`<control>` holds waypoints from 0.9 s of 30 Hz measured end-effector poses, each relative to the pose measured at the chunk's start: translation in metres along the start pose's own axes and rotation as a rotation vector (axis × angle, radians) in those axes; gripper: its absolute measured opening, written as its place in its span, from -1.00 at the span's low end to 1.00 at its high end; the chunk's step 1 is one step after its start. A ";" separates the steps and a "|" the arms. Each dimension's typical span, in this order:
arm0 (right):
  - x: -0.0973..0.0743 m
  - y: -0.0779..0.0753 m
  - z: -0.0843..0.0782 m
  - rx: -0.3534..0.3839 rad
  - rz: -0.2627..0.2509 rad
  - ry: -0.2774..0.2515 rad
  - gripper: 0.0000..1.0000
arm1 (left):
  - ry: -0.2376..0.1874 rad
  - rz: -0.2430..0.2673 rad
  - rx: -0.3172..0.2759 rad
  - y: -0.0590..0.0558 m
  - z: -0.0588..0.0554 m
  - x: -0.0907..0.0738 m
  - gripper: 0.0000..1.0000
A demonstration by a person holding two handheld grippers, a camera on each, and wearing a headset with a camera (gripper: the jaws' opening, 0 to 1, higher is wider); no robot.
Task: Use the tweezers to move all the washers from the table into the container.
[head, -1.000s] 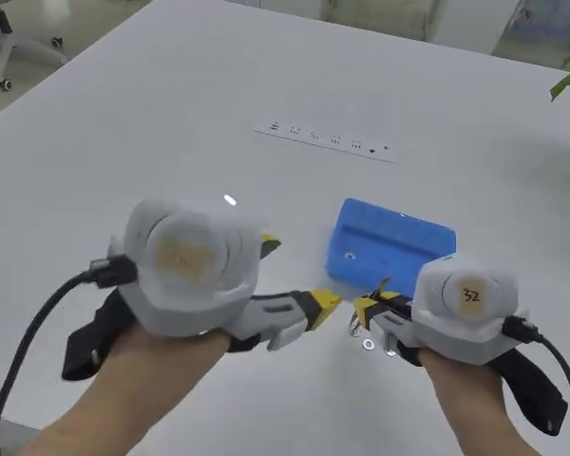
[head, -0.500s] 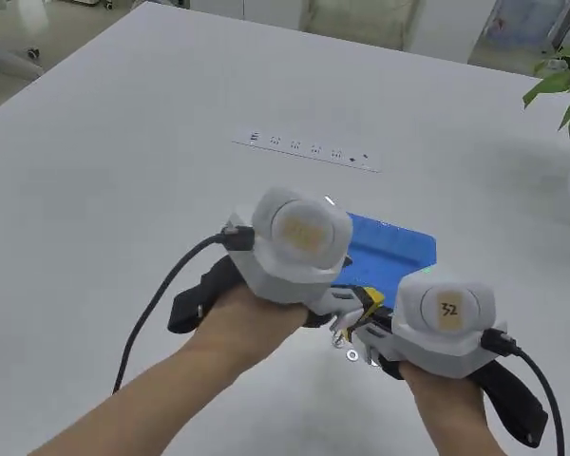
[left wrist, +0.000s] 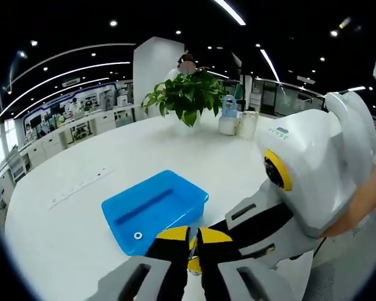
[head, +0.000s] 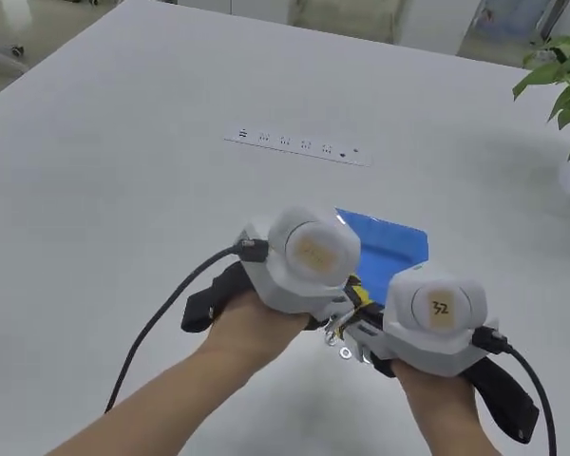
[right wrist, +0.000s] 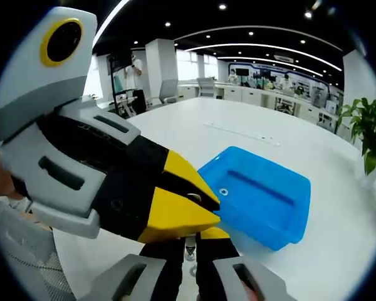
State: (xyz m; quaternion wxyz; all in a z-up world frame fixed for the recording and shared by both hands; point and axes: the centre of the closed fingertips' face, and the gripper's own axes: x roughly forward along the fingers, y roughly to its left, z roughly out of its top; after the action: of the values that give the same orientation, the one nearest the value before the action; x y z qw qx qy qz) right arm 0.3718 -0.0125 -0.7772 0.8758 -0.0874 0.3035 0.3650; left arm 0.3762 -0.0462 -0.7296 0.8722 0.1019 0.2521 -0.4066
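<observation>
The left gripper [left wrist: 192, 241] and right gripper [right wrist: 189, 246], tips crossing, both pinch the thin metal tweezers [left wrist: 192, 251]. A washer [head: 345, 353] lies on the table [head: 123, 171] just beneath them. Both hands are held together just near of the blue container [head: 399, 249].

Socket strip [head: 297, 145] lying flat, far side; leafy potted plant [left wrist: 187, 95] beyond; bottles [left wrist: 229, 118] beside plant.

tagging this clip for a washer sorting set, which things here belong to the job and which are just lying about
For the job: tweezers, washer on the table, blue container, washer in the container, left gripper, right gripper.

Just lying about: socket strip, potted plant, bottles beside the plant.
</observation>
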 end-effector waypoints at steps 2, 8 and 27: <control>0.001 0.000 0.000 0.005 0.000 -0.001 -0.96 | -0.008 0.002 -0.001 -0.001 0.000 0.001 -1.00; -0.001 0.000 0.000 0.004 0.006 -0.003 -0.96 | -0.027 -0.013 0.001 -0.003 0.000 0.000 -1.00; 0.005 0.009 -0.005 -0.160 0.162 0.036 -0.90 | -0.017 -0.285 0.160 -0.009 -0.003 -0.007 -1.00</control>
State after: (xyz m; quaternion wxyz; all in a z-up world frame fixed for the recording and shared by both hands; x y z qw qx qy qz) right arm 0.3660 -0.0047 -0.7837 0.8281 -0.1386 0.2952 0.4560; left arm 0.3641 -0.0462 -0.7284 0.7968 0.1307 0.2233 -0.5460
